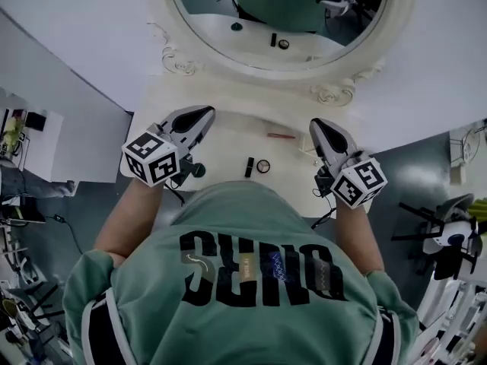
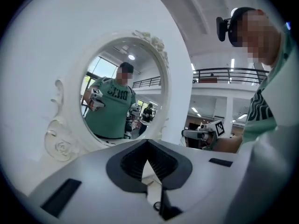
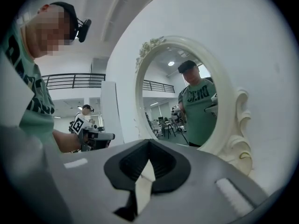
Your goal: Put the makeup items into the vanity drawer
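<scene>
- green shirt (image 1: 251,280) fills the lower half of the head view, nearest the lens. above it the left gripper (image 1: 199,117) is at centre left and the right gripper (image 1: 323,128) at centre right, both over the white vanity top (image 1: 228,139) and touching no item.
- between them on the top lie a black tube (image 1: 249,166), a round compact (image 1: 263,166) just beside it, and a pink pencil (image 1: 280,135) higher up. a dark round piece (image 1: 198,169) sits by the left gripper, and the mirror (image 1: 281,14) takes the upper frame.
- left gripper view: the jaws meet at their tips with nothing between them, and the mirror stands at left.
- right gripper view: the jaws are likewise closed on nothing, and the mirror stands at right.
- as a judgement, the task looks barely begun: every item seen lies on the top and neither gripper holds one. the drawer shows in no view, so whether it is open cannot be told, and all the picking and placing seems left to do.
</scene>
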`<state>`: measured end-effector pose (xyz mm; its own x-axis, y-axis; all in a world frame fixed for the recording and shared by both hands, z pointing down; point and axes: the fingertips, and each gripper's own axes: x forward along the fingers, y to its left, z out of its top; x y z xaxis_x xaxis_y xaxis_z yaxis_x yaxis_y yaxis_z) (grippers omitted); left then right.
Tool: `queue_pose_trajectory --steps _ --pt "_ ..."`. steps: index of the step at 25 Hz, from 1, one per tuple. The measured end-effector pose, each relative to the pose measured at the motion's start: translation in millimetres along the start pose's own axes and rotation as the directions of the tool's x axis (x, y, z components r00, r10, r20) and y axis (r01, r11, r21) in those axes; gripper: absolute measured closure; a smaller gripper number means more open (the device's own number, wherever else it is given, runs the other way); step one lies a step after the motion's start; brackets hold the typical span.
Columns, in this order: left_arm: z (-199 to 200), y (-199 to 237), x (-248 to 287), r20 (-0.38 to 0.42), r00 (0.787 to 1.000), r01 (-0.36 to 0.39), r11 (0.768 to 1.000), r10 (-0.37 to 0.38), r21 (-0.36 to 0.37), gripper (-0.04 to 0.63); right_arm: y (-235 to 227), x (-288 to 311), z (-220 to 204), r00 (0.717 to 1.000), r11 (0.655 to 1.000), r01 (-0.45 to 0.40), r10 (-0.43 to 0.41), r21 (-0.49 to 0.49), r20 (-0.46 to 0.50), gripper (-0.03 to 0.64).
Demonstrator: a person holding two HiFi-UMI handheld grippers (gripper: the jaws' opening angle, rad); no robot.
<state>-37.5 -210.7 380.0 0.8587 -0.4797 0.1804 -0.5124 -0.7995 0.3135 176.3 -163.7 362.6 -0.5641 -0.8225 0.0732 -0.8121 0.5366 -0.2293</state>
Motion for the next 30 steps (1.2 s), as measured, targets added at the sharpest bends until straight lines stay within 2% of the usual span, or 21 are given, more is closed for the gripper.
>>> queue_pose_trajectory --steps 4,7,10,14,20,30 --pt "2.9 34.5 -37.3 0.074 0.994 -0.076 0.992 0.084 -0.1 0.591 22.1 34.4 0.9 0.999 0.999 -0.038 0.038 0.012 -0.027 0.607" --pt "3.4 50.0 -50.4 0.102 0.987 -0.107 0.985 0.121 -0.137 0.591 29.4 48.8 -1.4 0.998 0.998 -0.055 0.057 0.043 -0.039 0.607" --pt "4.4 55.6 -54.7 0.109 0.986 -0.111 0.984 0.126 -0.14 0.591 33.3 53.8 -8.4 0.997 0.996 -0.055 0.058 0.065 -0.054 0.607" --pt "7.1 55.6 -50.4 0.12 0.986 -0.098 0.984 0.116 -0.146 0.591 34.8 56.9 -12.6 0.995 0.998 -0.049 0.053 0.043 -0.081 0.609" --pt "4.3 43.2 -39.0 0.103 0.991 -0.077 0.991 0.089 -0.112 0.591 26.9 50.6 -16.9 0.995 0.999 -0.028 0.032 0.042 -0.094 0.609" --pt "5.4 29.1 -25.6 0.084 0.994 -0.055 0.994 0.063 -0.096 0.591 23.0 34.7 -17.5 0.995 1.0 -0.02 0.022 0.023 -0.095 0.609"
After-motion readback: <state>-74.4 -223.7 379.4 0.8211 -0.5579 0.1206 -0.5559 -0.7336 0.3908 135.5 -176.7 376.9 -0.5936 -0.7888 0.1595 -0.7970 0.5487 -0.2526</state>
